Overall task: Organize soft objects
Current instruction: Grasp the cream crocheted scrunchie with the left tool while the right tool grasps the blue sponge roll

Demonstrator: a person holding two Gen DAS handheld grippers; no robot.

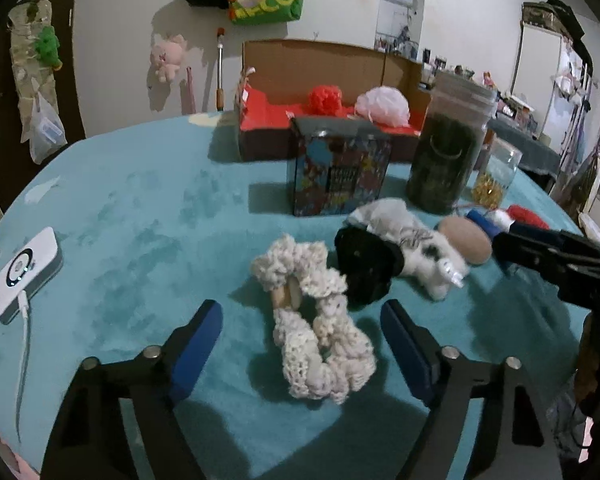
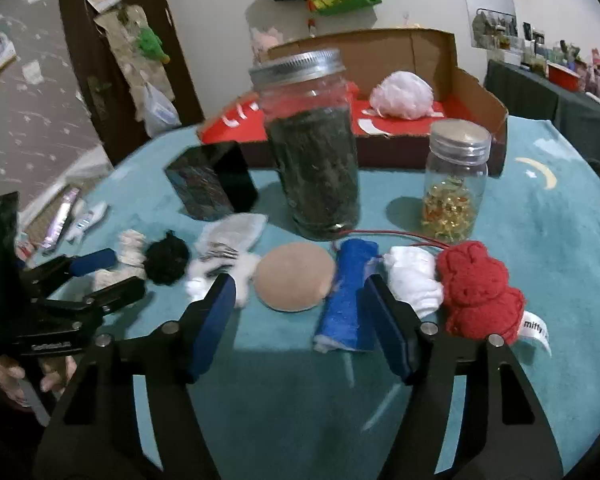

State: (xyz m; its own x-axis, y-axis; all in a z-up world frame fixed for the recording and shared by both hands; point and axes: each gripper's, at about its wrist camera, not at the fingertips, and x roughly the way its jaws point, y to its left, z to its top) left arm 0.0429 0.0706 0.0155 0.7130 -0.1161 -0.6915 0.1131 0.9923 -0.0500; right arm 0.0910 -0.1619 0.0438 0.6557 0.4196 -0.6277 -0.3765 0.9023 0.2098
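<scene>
Table [image 1: 140, 208] under teal cloth; cluttered white-walled room.

A matt, velvety teal cloth [image 1: 132, 216] covers the table, and at the lower centre of the left view lies a cream scrunchie [image 1: 320, 320] of rough, open crochet beside a fuzzy black pompom [image 1: 364, 264]. In the right view, the tall jar [image 2: 312, 160] and small jar [image 2: 456, 184] at centre are clear, glossy glass or plastic with dull silvery screw lids, and behind them stands a matt brown cardboard box [image 2: 476, 92]. Along the lower middle sit a smooth tan pad [image 2: 294, 276], a fluffy blue roll [image 2: 346, 292] and a nubbly red knit toy [image 2: 476, 292] with a white woven tag.
</scene>
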